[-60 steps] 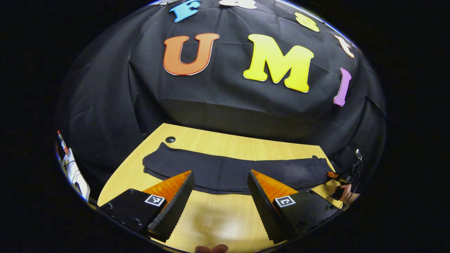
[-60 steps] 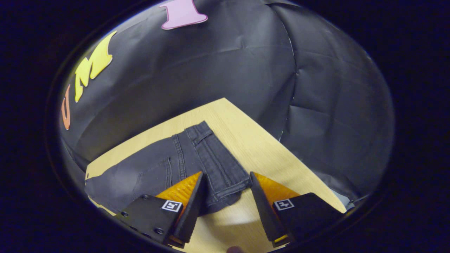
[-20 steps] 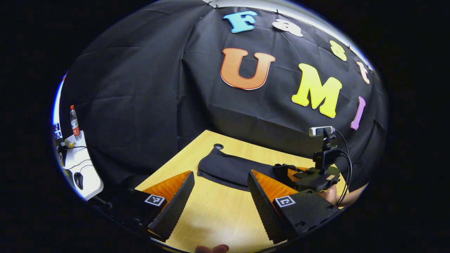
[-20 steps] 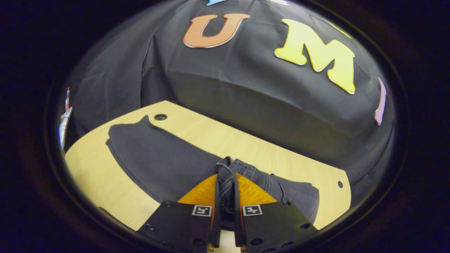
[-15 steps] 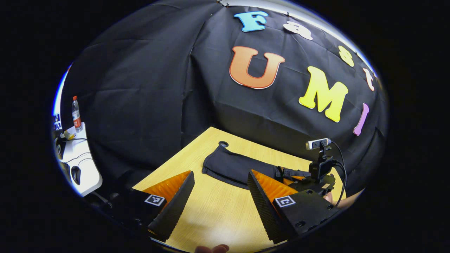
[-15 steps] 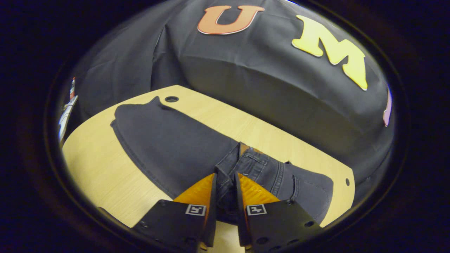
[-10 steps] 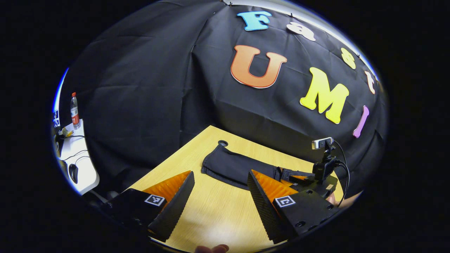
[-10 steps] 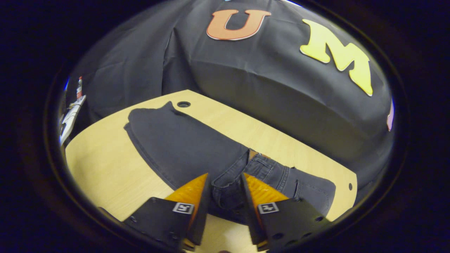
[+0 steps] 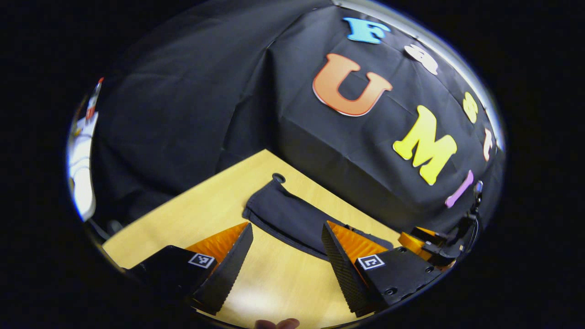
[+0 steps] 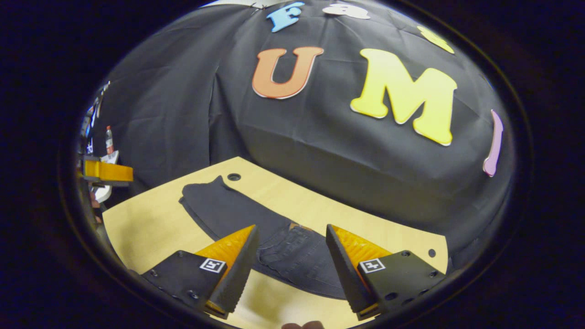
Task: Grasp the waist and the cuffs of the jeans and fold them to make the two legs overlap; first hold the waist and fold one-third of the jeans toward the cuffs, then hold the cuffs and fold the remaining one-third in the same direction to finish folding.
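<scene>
Dark jeans point(image 10: 237, 212) lie lengthwise on the wooden table point(image 10: 151, 224), legs overlapped. The waist end point(image 10: 299, 256) is folded over the middle, toward the cuffs point(image 10: 201, 189) at the far left. My right gripper point(image 10: 291, 228) hovers open just above the folded waist, touching nothing. In the left gripper view the jeans point(image 9: 288, 214) stretch from the cuffs point(image 9: 263, 198) toward the right. My left gripper point(image 9: 287, 226) is open above the table's near side, in front of the legs. The right gripper point(image 9: 418, 236) shows small at the far right.
A round cable hole point(image 10: 234, 177) sits by the cuffs and a smaller hole point(image 10: 432, 252) near the table's right corner. One of the left gripper's fingers point(image 10: 109, 172) shows at the left edge. A white desk point(image 9: 82, 155) with a bottle point(image 10: 109, 137) stands beyond the table's left end.
My right gripper carried the waist over toward the cuffs, opened, let it go and drew back upward. My left gripper stayed open while its view swung left.
</scene>
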Demonstrator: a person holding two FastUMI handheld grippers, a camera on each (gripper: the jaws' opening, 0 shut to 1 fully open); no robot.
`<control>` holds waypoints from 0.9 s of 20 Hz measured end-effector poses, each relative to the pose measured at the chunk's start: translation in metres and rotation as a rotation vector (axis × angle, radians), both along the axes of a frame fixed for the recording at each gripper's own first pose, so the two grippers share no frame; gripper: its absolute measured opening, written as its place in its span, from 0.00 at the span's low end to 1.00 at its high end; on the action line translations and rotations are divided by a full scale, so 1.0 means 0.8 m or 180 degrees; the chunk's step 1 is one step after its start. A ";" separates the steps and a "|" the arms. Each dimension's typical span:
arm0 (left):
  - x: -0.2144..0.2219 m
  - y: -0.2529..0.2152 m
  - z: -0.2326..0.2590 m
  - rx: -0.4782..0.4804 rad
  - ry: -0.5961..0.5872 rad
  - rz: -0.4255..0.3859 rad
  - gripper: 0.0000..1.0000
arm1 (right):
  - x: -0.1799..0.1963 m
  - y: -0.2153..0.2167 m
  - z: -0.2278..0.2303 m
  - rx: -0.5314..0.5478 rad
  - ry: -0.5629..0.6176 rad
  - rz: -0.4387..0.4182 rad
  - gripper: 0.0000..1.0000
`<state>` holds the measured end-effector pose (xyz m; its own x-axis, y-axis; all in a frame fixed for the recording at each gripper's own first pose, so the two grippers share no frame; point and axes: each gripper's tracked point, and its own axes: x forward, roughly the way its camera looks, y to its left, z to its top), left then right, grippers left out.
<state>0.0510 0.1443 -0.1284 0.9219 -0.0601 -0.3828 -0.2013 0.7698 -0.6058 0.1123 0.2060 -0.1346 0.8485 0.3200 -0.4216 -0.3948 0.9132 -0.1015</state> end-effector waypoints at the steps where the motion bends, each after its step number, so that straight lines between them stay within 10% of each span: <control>1: 0.010 -0.002 -0.006 -0.0157 0.0000 0.0012 0.98 | -0.005 -0.020 0.010 -0.0001 -0.0001 -0.0060 0.91; 13: 0.108 0.020 -0.116 -0.2261 0.0358 0.0571 0.97 | -0.060 -0.197 0.030 0.0122 0.0323 -0.0860 0.92; 18: 0.127 0.027 -0.157 -0.2276 0.0530 0.0712 1.00 | -0.079 -0.238 0.014 0.0127 0.0463 -0.1143 0.91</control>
<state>0.1528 0.1662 -0.2542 0.8748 -0.1642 -0.4559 -0.4384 0.1324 -0.8890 0.0490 0.0156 -0.1238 0.8417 0.0321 -0.5390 -0.0570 0.9979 -0.0296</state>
